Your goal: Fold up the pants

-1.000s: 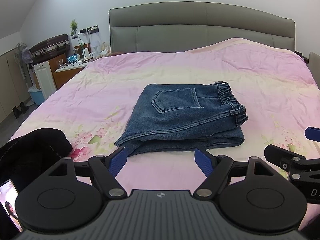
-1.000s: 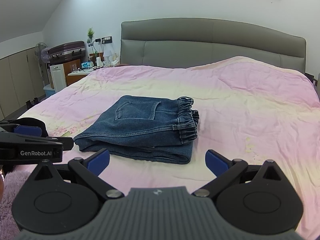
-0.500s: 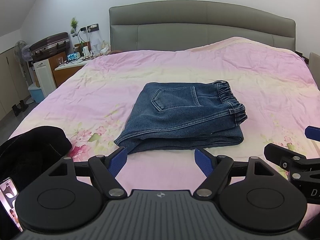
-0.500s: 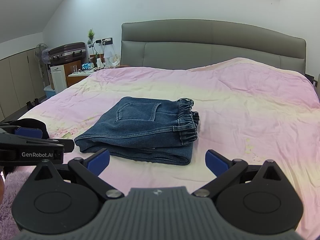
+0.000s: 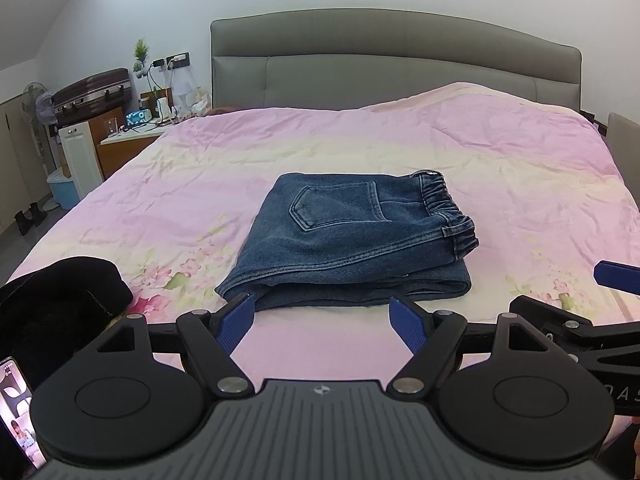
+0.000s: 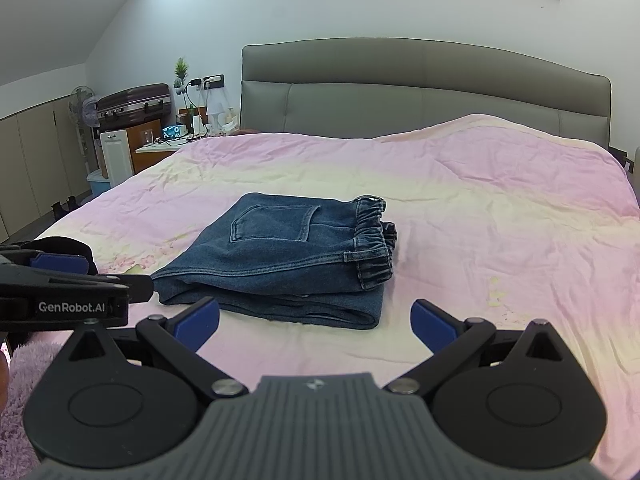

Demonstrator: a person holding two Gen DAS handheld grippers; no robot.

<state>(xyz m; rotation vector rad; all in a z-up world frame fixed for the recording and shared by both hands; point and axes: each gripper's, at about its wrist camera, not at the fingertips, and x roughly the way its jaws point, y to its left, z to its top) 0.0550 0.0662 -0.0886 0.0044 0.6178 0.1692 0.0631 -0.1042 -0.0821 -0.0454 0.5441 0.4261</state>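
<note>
Blue denim pants (image 5: 352, 244) lie folded into a compact stack on the pink bedspread (image 5: 500, 168), back pocket up, elastic waistband to the right. They also show in the right wrist view (image 6: 292, 256). My left gripper (image 5: 324, 320) is open and empty, just short of the stack's near edge. My right gripper (image 6: 316, 320) is open and empty, also just in front of the stack. Each gripper shows at the edge of the other's view, the right one (image 5: 616, 276) and the left one (image 6: 72, 284).
A black garment (image 5: 56, 312) lies at the bed's near left corner, with a lit phone (image 5: 16, 404) beside it. A grey headboard (image 6: 420, 92) stands behind. A nightstand with clutter (image 6: 168, 140), a suitcase (image 6: 132, 104) and a fan are at the left.
Both grippers have drifted slightly; the pants sit a touch higher in the left view. The pants have not moved and the jaws stay open.
</note>
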